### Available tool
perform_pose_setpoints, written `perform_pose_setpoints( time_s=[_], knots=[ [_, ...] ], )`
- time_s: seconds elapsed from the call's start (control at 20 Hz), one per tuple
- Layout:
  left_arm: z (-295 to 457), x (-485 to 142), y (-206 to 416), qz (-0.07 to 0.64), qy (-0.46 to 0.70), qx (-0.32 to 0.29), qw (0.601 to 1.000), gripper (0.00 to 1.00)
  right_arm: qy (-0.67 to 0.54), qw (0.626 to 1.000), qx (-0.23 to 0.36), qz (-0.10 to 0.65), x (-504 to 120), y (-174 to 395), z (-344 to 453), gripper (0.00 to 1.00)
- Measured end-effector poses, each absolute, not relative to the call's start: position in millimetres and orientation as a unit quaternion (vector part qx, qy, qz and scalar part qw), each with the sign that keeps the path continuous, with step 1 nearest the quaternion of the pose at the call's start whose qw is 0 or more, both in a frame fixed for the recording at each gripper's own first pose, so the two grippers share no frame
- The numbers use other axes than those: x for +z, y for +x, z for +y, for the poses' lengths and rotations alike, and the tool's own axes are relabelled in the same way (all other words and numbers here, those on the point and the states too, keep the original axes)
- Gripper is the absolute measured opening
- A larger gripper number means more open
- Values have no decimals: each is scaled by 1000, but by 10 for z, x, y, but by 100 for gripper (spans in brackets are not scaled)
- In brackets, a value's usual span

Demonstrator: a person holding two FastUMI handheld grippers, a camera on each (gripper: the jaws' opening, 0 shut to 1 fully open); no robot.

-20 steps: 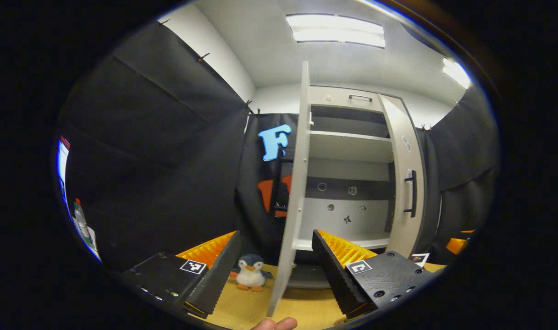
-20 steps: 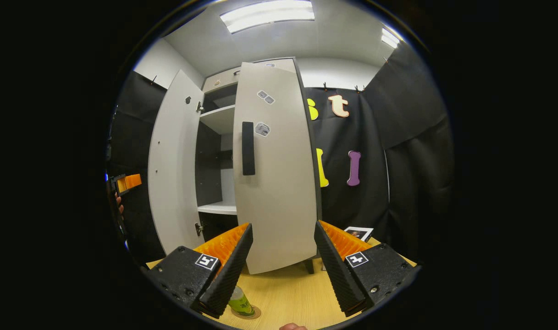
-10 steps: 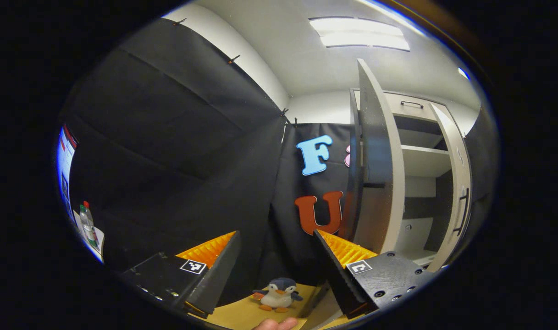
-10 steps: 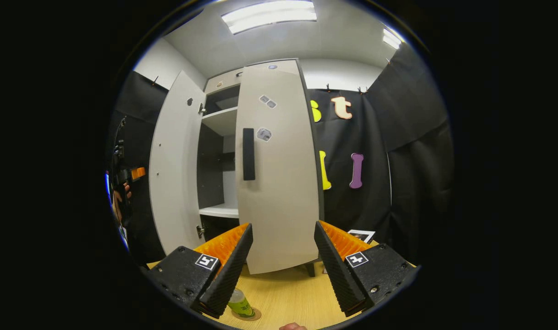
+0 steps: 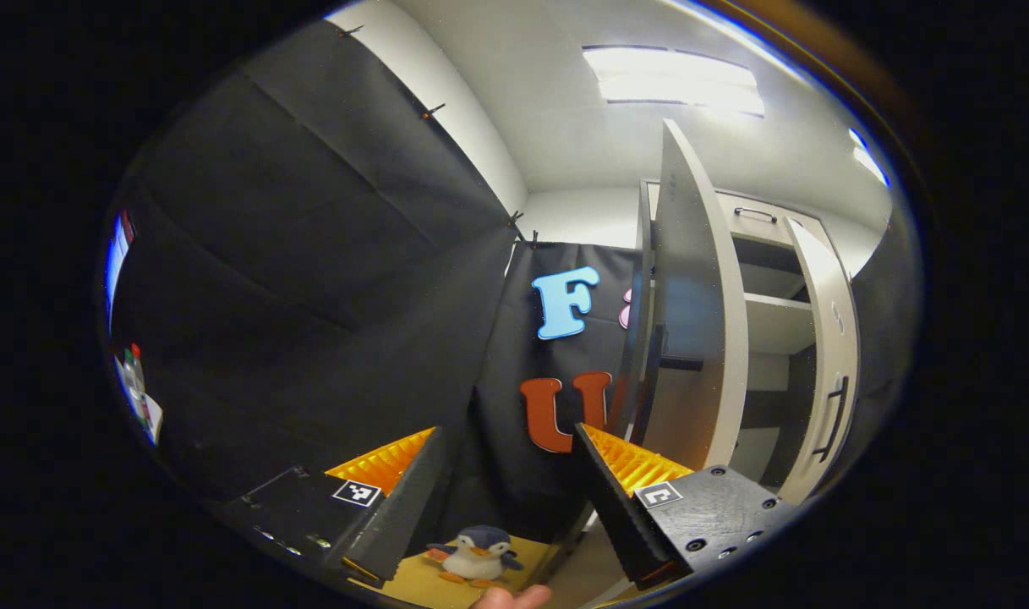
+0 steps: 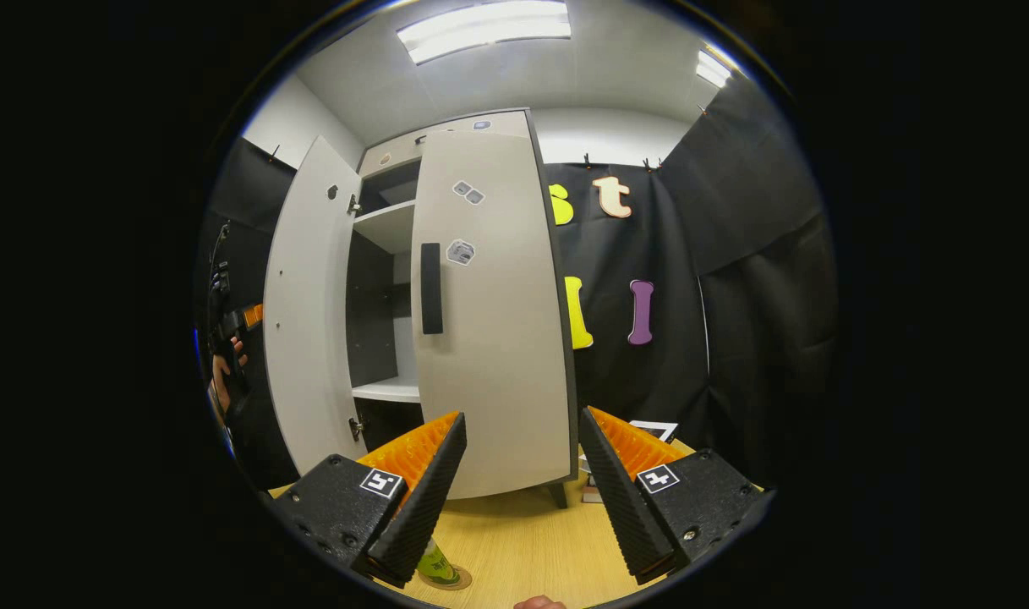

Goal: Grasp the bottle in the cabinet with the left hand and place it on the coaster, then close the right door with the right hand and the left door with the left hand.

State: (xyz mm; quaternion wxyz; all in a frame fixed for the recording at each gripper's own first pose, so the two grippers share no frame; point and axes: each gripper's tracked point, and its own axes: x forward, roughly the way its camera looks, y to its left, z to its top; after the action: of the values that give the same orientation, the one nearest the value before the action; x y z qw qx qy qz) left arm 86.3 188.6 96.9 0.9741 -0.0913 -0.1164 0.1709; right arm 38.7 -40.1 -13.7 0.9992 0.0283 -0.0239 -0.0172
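Penguin toy (image 5: 473, 554) (table (image 5: 413, 584)) beside left door (image 5: 692, 338)

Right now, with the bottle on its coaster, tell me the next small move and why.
Probably bring the left gripper around behind the left door and push it toward the cabinet. The bottle already stands on the coaster, the right door looks nearly shut, and the left door stands wide open beside the open, empty fingers.
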Motion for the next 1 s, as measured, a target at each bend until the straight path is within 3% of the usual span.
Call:
perform_pose_setpoints(
  time_s=[0.2,0.25,0.6,1.0],
  knots=[
    [1580,950,873,-111,-111,138,978,93,29,999,-11,-27,-109,392,-365,83],
    [1467,952,888,-111,-105,132,979,99,27,999,-11,-28,-104,382,-363,83],
    [667,989,1142,-111,-97,46,988,99,26,999,-38,-20,-148,233,-565,83],
    [595,1003,1124,-108,-54,40,992,99,30,996,-81,-22,-158,83,-849,83]
  ],
)
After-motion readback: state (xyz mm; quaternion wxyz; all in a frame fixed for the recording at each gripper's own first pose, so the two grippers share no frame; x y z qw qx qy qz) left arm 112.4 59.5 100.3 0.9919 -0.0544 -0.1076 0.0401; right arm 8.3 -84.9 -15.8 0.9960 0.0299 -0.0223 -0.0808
